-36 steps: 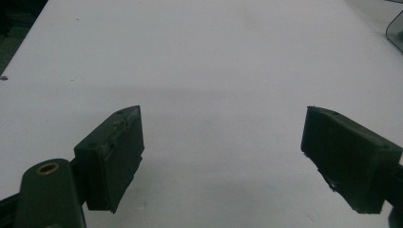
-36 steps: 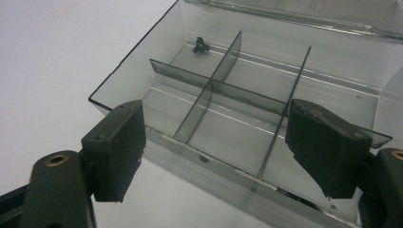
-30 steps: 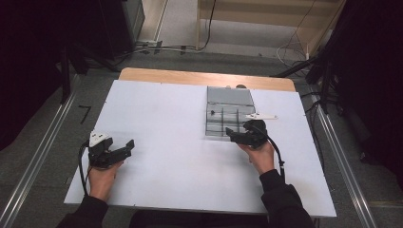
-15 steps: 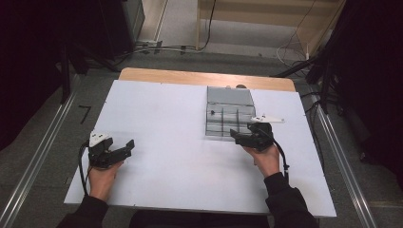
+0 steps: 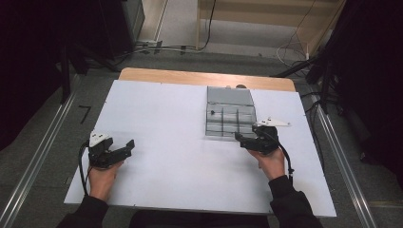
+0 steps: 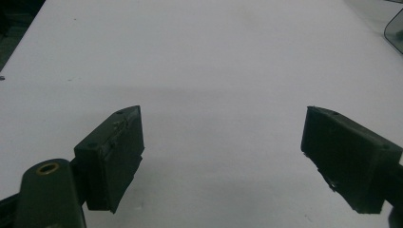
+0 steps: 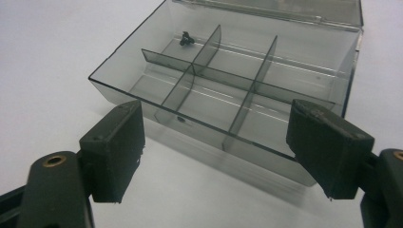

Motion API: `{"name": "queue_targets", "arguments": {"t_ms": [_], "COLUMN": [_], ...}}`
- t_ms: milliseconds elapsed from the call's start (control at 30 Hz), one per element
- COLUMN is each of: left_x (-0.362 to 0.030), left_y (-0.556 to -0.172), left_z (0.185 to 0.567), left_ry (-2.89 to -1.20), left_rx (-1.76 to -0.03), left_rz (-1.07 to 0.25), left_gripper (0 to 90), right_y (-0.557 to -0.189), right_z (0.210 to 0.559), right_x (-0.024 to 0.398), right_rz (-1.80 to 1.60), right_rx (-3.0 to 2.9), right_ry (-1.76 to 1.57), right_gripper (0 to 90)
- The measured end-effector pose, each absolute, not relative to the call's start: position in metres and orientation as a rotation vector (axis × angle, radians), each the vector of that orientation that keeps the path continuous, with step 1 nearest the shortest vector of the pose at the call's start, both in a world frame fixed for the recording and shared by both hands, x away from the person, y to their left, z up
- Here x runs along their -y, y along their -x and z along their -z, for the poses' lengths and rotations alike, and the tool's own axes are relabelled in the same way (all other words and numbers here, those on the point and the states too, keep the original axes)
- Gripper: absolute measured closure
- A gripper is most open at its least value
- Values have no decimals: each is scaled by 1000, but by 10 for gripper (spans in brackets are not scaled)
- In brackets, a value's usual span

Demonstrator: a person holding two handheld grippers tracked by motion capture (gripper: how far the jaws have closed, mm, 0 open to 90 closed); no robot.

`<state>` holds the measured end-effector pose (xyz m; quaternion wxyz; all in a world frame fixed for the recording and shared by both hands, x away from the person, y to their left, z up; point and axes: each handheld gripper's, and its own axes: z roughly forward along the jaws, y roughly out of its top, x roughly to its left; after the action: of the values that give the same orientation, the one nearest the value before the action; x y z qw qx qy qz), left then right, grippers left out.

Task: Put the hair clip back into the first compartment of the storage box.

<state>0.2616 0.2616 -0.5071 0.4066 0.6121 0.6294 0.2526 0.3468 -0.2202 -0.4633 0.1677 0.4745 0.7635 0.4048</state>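
From above, a white surface (image 5: 180, 142) carries a smoky clear box (image 5: 230, 113) right of centre toward the far side, its lid laid open behind it. The left claw (image 5: 124, 148) sits near the front left corner, well apart from the box, held in a hand (image 5: 100, 176). The right claw (image 5: 243, 140) rests just at the box's near edge, in the other hand (image 5: 272, 161). In the left gripper view, the left claw (image 6: 223, 156) stands wide, nothing between its jaws, bare surface beneath and a corner of the box (image 6: 394, 31) at the far right. In the right gripper view, the right claw (image 7: 216, 156) is also wide and empty, just before the box (image 7: 228, 90), whose dividers make six compartments; a small black part (image 7: 186, 39) lies in the far left one.
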Motion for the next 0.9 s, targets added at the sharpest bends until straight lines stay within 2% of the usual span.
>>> {"name": "queue_targets", "arguments": {"t_ms": [900], "left_x": [-261], "left_y": [-261], "left_z": [506], "left_ry": [-1539], "left_rx": [-1583], "left_rz": [-637], "left_gripper": [150], "right_y": [-325], "right_z": [468], "right_x": [255], "right_rz": [-1138], "right_rx": [-2130], "right_ry": [-1366], "right_gripper": [177]}}
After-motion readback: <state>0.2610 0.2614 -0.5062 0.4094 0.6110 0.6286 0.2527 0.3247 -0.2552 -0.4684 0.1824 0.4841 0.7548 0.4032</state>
